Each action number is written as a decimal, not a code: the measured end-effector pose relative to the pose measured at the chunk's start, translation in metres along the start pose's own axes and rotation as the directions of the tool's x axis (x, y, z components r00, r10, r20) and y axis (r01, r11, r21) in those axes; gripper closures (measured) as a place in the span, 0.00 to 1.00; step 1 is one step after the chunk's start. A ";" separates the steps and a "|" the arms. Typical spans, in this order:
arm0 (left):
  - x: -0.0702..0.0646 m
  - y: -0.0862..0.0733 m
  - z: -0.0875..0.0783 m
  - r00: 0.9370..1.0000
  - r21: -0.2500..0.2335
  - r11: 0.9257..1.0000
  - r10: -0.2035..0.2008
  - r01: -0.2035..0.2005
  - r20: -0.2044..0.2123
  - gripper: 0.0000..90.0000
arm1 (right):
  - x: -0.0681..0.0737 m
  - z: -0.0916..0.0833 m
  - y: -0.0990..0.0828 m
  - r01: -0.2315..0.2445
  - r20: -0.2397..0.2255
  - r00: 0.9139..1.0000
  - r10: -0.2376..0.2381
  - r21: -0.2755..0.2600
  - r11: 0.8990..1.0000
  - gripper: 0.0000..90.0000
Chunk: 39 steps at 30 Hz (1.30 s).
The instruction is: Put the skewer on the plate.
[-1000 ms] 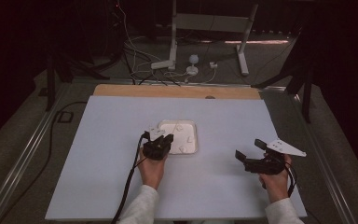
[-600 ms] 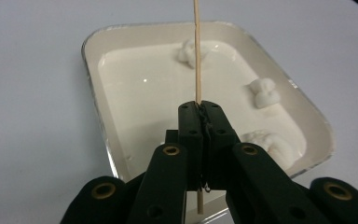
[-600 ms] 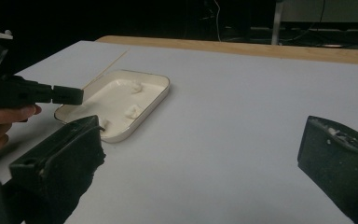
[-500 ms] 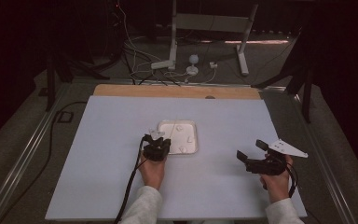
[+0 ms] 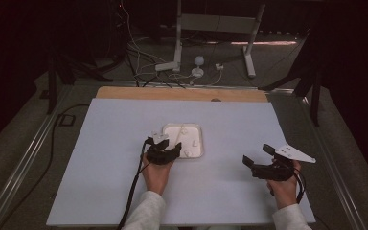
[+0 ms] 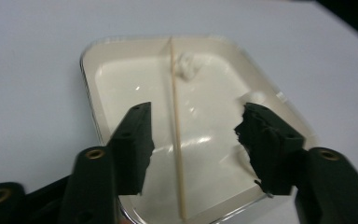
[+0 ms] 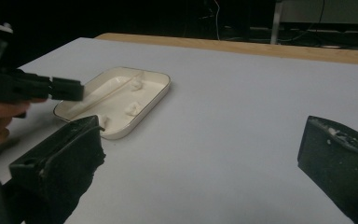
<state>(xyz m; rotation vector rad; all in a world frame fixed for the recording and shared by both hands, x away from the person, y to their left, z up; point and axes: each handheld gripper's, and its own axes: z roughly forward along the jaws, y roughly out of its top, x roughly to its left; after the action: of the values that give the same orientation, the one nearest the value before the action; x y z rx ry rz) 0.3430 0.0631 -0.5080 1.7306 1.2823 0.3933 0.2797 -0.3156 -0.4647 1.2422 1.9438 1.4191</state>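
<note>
Skewer (image 6: 176,126) lies lengthwise in the tray (image 6: 89,88), straight between your left hand-held gripper (image 6: 193,140), whose jaws have just been opening, unclamped.

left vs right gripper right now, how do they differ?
The left gripper hangs over the tray, its half-open jaws, which have just been opening, astride the stick without touching it. The right gripper stands apart on the bare table, jaws wider, nothing between them. Both are black, hand-held and open.

A lab or recording studio: dark surroundings behind the white-topped table (image 5: 100,158), with loose cables (image 5: 139,57) and metal stand legs (image 5: 249,48) on the floor beyond it.
</note>
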 end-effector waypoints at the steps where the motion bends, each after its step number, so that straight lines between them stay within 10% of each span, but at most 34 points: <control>1: 0.002 0.002 -0.005 1.000 -0.012 1.000 0.010 -0.010 0.012 0.48 | 0.000 0.000 0.000 0.000 0.002 1.000 0.000 -0.002 1.000 0.00; 13: 0.034 0.015 -0.077 0.990 -0.140 0.987 0.089 -0.073 0.108 0.16 | 0.005 -0.004 0.000 0.034 0.019 0.999 -0.034 -0.008 0.999 0.00; 18: 0.051 0.012 -0.108 0.987 -0.187 0.974 0.145 -0.129 0.075 0.01 | 0.005 -0.005 -0.002 0.044 0.028 0.999 -0.044 -0.007 0.999 0.00; 34: 0.091 -0.012 -0.160 0.983 -0.280 0.945 0.182 -0.171 0.012 0.01 | 0.007 -0.005 -0.006 0.065 0.033 0.997 -0.064 -0.029 0.997 0.00; 39: 0.100 -0.019 -0.164 0.987 -0.285 0.945 0.161 -0.158 -0.013 0.01 | 0.008 -0.006 -0.008 0.088 0.042 0.995 -0.086 -0.028 0.996 0.00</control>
<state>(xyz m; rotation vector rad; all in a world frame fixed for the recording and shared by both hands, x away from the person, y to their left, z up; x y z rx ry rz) 0.2575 0.2299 -0.4615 1.5896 1.0241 0.6313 0.2678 -0.3124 -0.4679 1.1496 1.9184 1.3644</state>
